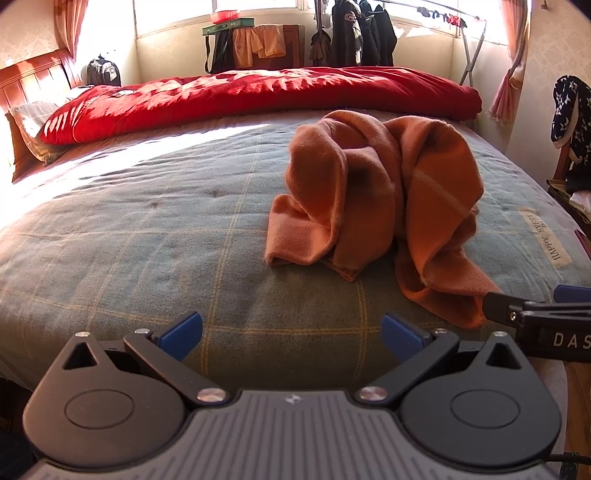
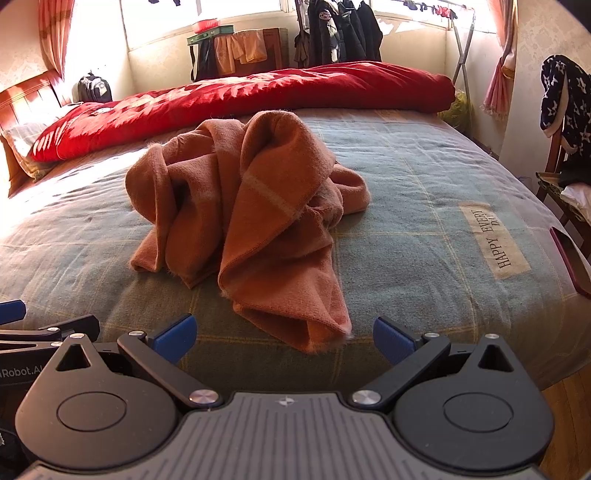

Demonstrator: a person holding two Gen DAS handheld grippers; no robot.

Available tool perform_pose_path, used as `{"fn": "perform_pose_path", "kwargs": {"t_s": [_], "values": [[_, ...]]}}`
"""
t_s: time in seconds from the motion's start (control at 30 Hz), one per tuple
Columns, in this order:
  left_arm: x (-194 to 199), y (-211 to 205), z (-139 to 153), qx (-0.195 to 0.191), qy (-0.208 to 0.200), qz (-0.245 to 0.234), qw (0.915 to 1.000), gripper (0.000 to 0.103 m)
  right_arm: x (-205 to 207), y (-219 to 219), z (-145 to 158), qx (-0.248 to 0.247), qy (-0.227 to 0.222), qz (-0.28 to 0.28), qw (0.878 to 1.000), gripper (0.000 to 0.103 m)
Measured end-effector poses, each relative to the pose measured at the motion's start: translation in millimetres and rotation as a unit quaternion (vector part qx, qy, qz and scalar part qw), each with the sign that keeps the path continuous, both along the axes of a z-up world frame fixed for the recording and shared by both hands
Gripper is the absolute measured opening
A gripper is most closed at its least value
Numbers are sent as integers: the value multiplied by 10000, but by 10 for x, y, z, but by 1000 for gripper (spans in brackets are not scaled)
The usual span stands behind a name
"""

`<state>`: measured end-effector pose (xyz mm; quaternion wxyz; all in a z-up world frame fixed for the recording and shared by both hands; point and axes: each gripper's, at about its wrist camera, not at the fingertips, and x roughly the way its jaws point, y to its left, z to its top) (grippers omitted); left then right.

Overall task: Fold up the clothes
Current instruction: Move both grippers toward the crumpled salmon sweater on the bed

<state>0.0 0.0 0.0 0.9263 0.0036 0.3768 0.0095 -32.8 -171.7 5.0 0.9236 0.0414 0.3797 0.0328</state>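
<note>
Fuzzy rust-orange knit garment (image 1: 384,192) sits crumpled in a lumpy heap on the blue-grey plaid quilted bedspread (image 1: 147,236). Left gripper (image 1: 291,334) and right gripper (image 2: 284,338) both spread wide, gripping nothing, just short of it.

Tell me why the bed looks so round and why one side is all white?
In both wrist views the fisheye lens bends the bed into a dome. In the left wrist view, sunlight from the window washes out the bed's left part; the right wrist view has the same glare at its left edge, and the orange garment stays sharp.
</note>
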Motion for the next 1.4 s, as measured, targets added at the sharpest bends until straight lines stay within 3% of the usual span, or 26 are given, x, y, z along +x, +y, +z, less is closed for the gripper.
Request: {"fn": "perform_pose_path", "kwargs": {"t_s": [0.73, 1.1, 1.4], "values": [[25, 3, -8, 13, -16, -51, 10000, 103, 23, -9, 0, 6, 46, -10, 10000, 103], [255, -29, -32, 34, 61, -108, 9999, 103, 266, -5, -71, 23, 276, 22, 9996, 103], [588, -10, 20, 86, 54, -66, 9999, 102, 575, -72, -18, -18, 209, 1, 9998, 103]]}}
